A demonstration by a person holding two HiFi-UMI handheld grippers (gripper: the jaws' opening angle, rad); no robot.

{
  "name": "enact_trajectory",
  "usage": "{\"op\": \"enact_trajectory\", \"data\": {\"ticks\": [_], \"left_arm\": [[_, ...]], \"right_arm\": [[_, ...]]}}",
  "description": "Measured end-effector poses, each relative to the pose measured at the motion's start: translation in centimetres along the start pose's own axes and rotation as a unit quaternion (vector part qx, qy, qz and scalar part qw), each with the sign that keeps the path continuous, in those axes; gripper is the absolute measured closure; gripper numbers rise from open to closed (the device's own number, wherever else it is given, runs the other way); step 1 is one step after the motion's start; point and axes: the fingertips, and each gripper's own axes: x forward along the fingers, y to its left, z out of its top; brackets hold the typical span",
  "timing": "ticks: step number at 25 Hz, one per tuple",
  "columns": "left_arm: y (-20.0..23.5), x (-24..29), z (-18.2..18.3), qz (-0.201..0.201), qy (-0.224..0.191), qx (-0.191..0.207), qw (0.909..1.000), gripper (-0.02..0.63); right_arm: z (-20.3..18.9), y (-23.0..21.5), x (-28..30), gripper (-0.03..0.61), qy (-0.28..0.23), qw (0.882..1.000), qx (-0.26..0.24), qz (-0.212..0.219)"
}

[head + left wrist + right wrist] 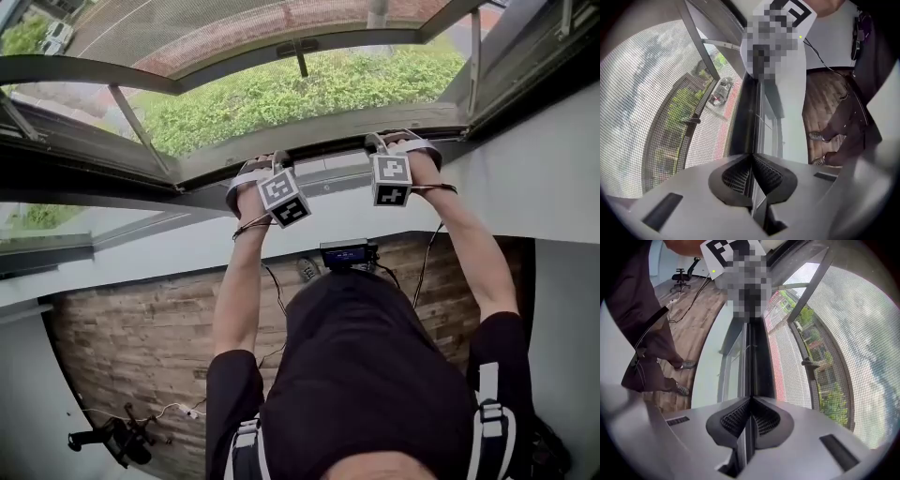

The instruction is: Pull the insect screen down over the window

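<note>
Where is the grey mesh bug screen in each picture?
Head view: the grey mesh insect screen spans the top.
Left gripper view: it fills the left side.
Right gripper view: it fills the right side.
Shared landmark: the brown wooden floor.

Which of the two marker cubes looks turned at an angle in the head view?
The left cube: its edges run slanted, like a diamond, while the right cube sits almost square to the picture.
</note>
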Motion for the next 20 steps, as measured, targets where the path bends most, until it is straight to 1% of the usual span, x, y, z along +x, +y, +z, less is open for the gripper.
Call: {"op": "enact_trajectory", "data": {"ticks": [2, 4, 8, 13, 17, 20], "left_arm": [[-0.7, 0.9, -0.3, -0.006, 0.003, -0.004, 1.0000, 0.589], [-1.3, 1.9, -0.6, -0.001, 0.004, -0.009, 1.0000, 0.589], [-1.1, 2.6, -0.7, 0.025, 0.002, -0.011, 0.9996, 0.589], [-1.4, 2.6, -0.9, 0.020, -0.016, -0.026, 0.9993, 0.589], [-1.6, 2.5, -0.9, 0.035, -0.013, -0.025, 0.9990, 0.589], [-1.6, 3.1, -0.3, 0.048, -0.020, -0.025, 0.9983, 0.589]], "right_arm": [[-0.1, 0.8, 1.0, 0.558, 0.001, 1.000, 0.004, 0.008], [-0.2, 1.4, 2.0, 0.558, 0.003, 1.000, 0.008, 0.010], [-0.4, 1.4, 2.6, 0.558, 0.008, 1.000, 0.010, -0.007], [-0.2, 1.4, 2.7, 0.558, 0.001, 1.000, 0.010, -0.028], [-0.1, 1.6, 2.7, 0.558, 0.005, 1.000, 0.001, -0.031], [-0.8, 1.6, 3.0, 0.558, -0.001, 0.999, 0.006, -0.042]]}}
